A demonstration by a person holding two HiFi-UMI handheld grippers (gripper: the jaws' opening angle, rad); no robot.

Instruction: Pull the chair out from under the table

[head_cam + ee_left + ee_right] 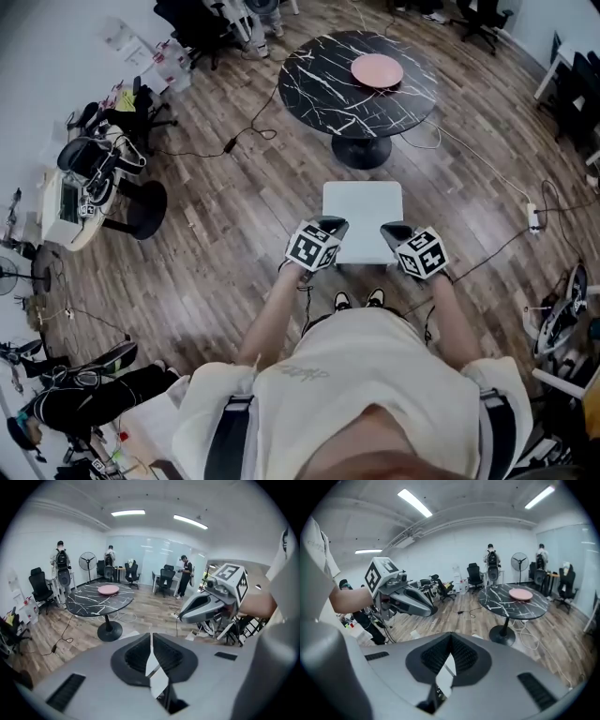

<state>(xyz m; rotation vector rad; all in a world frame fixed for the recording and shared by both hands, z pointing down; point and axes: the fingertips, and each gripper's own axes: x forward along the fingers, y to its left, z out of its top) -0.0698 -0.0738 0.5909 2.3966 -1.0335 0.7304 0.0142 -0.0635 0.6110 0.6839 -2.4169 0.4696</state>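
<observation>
Wood-plank floor (234,206) fills most of the head view, with cables trailing across it. Next in size is the round black table (323,94), white-veined like marble, which stands on one pedestal foot at the far side.

The chair (363,208) shows from above as a white square seat. It stands on the near side of the table and wholly clear of the top. Its far edge is close to the pedestal foot, and its near edge is just ahead of the person's shoes (343,301).

The left gripper (330,226) sits over the seat's near left corner and the right gripper (395,231) over its near right corner, both pointing away from the person. In each gripper view we see the ribbed pads meeting at the tips with nothing clamped. Only a white sliver shows through the wedge behind them. We record both tongs as closed and empty.

A pink plate (377,69) lies on the table, toward its far right.
</observation>
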